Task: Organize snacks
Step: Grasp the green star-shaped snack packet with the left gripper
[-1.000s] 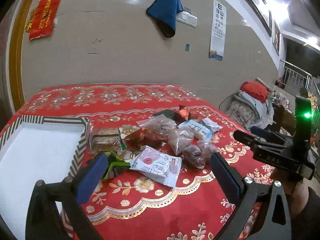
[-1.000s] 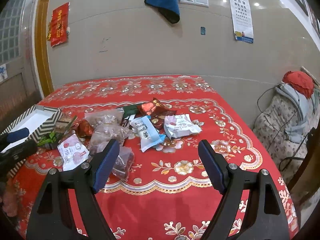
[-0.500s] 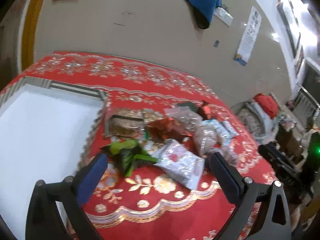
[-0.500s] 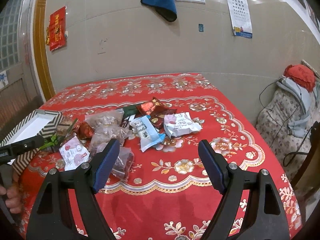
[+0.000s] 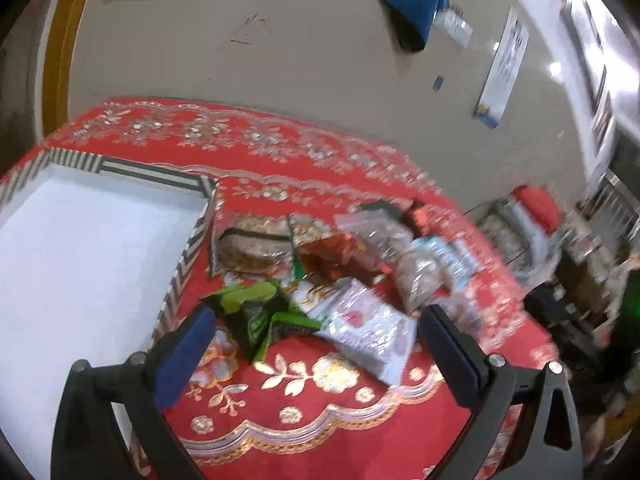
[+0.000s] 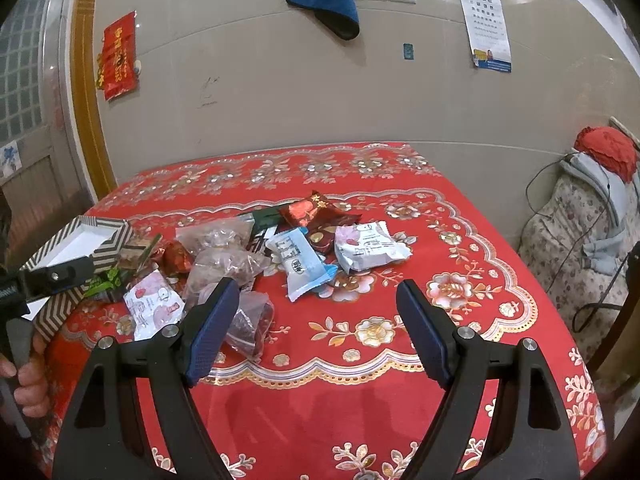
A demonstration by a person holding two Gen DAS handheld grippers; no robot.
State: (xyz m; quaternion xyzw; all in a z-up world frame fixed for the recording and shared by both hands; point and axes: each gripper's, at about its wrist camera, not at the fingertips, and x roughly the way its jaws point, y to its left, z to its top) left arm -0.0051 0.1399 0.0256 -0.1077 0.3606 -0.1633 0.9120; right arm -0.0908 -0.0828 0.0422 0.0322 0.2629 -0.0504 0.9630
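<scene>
A pile of snack packets lies on the red tablecloth (image 6: pixel 400 360). In the left wrist view a green packet (image 5: pixel 260 316) and a white-pink packet (image 5: pixel 368 336) lie just ahead of my open, empty left gripper (image 5: pixel 316 344). A brown packet (image 5: pixel 252 248) sits by the striped box (image 5: pixel 160 178) with a white inside, at the left. In the right wrist view my right gripper (image 6: pixel 316 316) is open and empty near the table's front edge. A blue-white packet (image 6: pixel 300 264), a white packet (image 6: pixel 368 246) and a clear bag (image 6: pixel 250 322) lie ahead of it.
The striped box (image 6: pixel 100 236) stands at the table's left edge, with the left gripper's body (image 6: pixel 52 276) beside it. A wall is behind the table. A chair with clothes (image 6: pixel 584 216) stands to the right.
My left gripper has moved left and closer to the table, toward the green packet and the box. The right gripper has barely moved.
</scene>
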